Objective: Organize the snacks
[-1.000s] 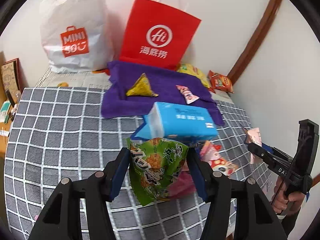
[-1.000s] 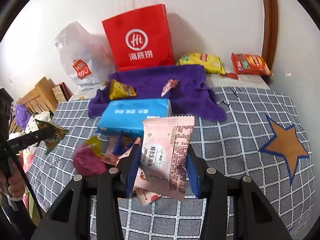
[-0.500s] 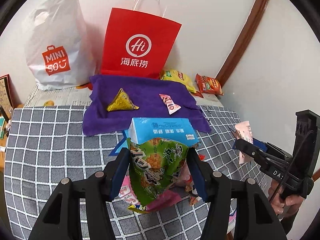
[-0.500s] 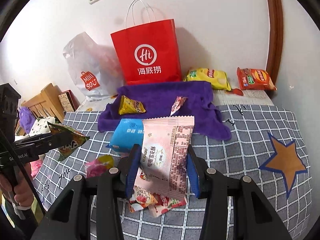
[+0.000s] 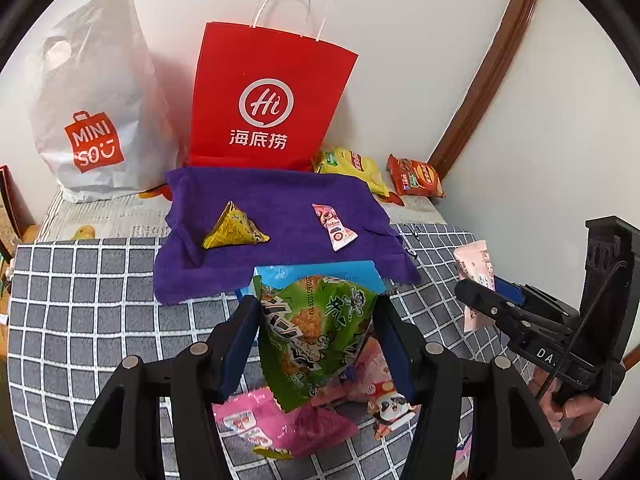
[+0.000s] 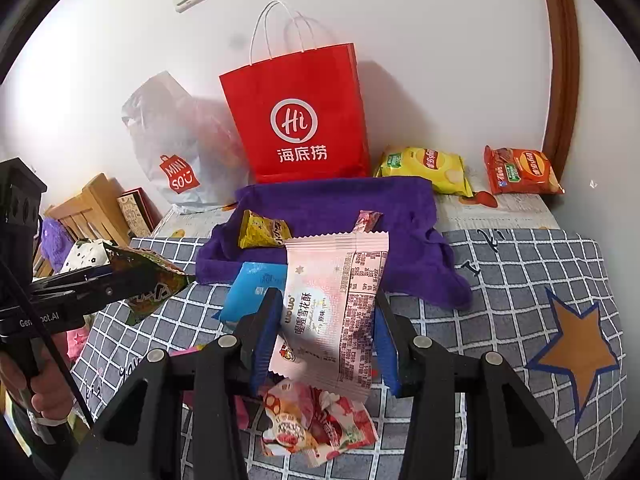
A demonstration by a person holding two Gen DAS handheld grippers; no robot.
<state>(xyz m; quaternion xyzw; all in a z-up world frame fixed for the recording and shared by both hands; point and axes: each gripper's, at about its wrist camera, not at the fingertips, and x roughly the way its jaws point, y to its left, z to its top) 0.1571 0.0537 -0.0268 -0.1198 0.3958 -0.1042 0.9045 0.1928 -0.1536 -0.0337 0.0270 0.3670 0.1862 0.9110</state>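
While the left tool grips a green snack packet, only the right view shows the right tool clamping a pink nougat packet above the star-printed checked cloth.

Two small snack packets lie on the towel, paper bag behind, tissue pack before.

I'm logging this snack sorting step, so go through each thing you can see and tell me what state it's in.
left gripper: shut on green snack packet, lifted
right gripper: shut on pink snack packet, lifted
purple towel: spread flat, rumpled edges
yellow triangular packet: lying on towel
small pink candy: lying on towel
red paper bag: upright against wall
blue tissue pack: lying by towel
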